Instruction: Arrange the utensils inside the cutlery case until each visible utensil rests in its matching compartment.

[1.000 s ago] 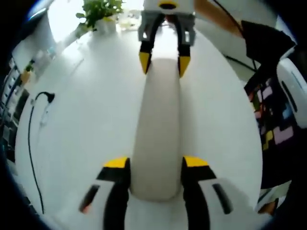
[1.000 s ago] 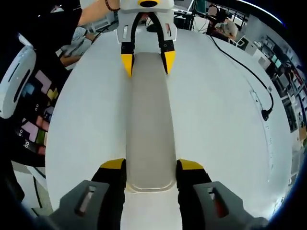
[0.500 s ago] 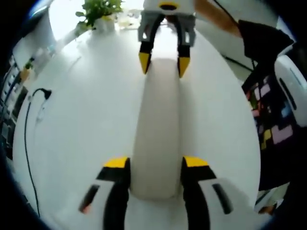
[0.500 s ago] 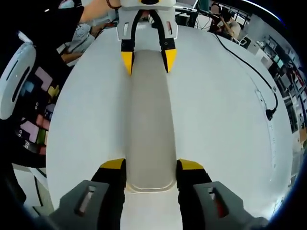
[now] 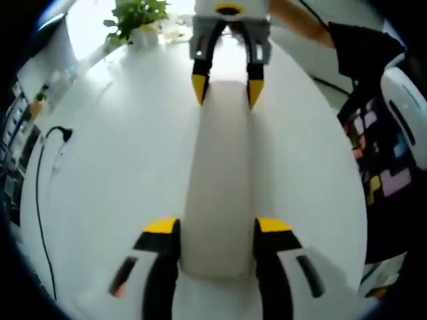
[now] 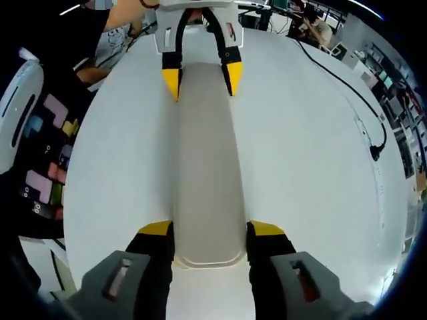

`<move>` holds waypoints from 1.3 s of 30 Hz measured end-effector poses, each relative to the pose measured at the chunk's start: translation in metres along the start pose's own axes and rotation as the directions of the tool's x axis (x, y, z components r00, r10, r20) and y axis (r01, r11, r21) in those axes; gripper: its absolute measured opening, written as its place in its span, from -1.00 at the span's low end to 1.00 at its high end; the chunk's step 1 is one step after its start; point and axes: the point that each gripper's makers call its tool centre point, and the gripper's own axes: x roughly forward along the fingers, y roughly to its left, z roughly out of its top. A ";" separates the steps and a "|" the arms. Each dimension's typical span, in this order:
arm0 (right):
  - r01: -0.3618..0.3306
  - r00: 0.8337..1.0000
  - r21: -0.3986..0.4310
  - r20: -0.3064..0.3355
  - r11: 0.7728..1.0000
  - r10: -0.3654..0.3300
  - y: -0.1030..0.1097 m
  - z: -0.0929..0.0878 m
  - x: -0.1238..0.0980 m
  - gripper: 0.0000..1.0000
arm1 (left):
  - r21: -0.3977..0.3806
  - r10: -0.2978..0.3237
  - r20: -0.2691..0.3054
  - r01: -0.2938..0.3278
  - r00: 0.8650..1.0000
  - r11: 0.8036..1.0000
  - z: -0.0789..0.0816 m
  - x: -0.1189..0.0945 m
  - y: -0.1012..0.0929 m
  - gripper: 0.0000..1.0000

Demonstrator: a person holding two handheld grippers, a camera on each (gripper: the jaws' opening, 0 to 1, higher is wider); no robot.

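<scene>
Spanning the space between the two grippers, a long closed cutlery case (image 5: 219, 187) with rounded ends lies lengthwise on a white table (image 5: 113, 173). In the left gripper view, the left gripper (image 5: 217, 230) has its two yellow-tipped jaws pressed against the long sides of the case's near end, one jaw on each side, pinching it. At the far end of the case the right gripper (image 5: 227, 90) comes in from the top of the view, its yellow tips flanking that end in the same way.

In the right gripper view the arrangement is mirrored: the right gripper (image 6: 210, 233) clamps the near, rounded end of the cutlery case (image 6: 205, 167) between its jaws, and the left gripper (image 6: 200, 79) grips the far end. The case appears grey-white here, its lid smooth and closed (no utensil can be seen).

On the table (image 6: 313, 153) a black cable (image 6: 347, 87) runs along one side to a plug; the same cable (image 5: 41, 180) appears at the left of the left gripper view. A green potted plant (image 5: 137, 17) stands at the table's far edge. A person's dark sleeve (image 5: 363, 50) and a board of coloured blocks (image 5: 377, 153) lie beside the table.
</scene>
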 end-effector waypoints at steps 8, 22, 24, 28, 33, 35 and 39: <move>0.008 1.000 0.021 0.024 1.000 -0.009 0.001 0.002 0.001 -0.10 | -0.018 -0.023 0.072 0.024 0.997 1.000 0.001 -0.001 -0.001 -0.01; 0.019 0.995 0.102 0.093 0.995 -0.029 -0.003 -0.007 -0.008 0.30 | -0.098 0.097 0.199 -0.079 0.975 0.992 0.000 -0.033 0.015 0.23; 0.070 0.985 0.092 0.150 0.993 -0.083 -0.009 -0.006 -0.015 0.29 | -0.119 0.114 0.234 -0.088 0.966 0.989 -0.001 -0.039 0.015 0.24; 0.146 0.962 0.146 0.211 0.978 -0.175 -0.017 -0.010 -0.028 0.32 | -0.172 0.196 0.311 -0.147 0.930 0.974 0.000 -0.054 0.023 0.32; 0.236 0.891 0.251 0.331 0.939 -0.312 -0.025 -0.006 -0.050 0.37 | -0.246 0.311 0.428 -0.222 0.848 0.943 0.006 -0.078 0.030 0.40; 0.260 0.855 0.298 0.372 0.919 -0.362 -0.028 -0.006 -0.057 0.38 | -0.272 0.351 0.462 -0.246 0.815 0.930 0.008 -0.084 0.031 0.46; 0.319 0.780 0.378 0.417 0.869 -0.467 -0.034 -0.007 -0.071 0.40 | -0.294 0.408 0.466 -0.298 0.785 0.908 0.003 -0.090 0.033 0.51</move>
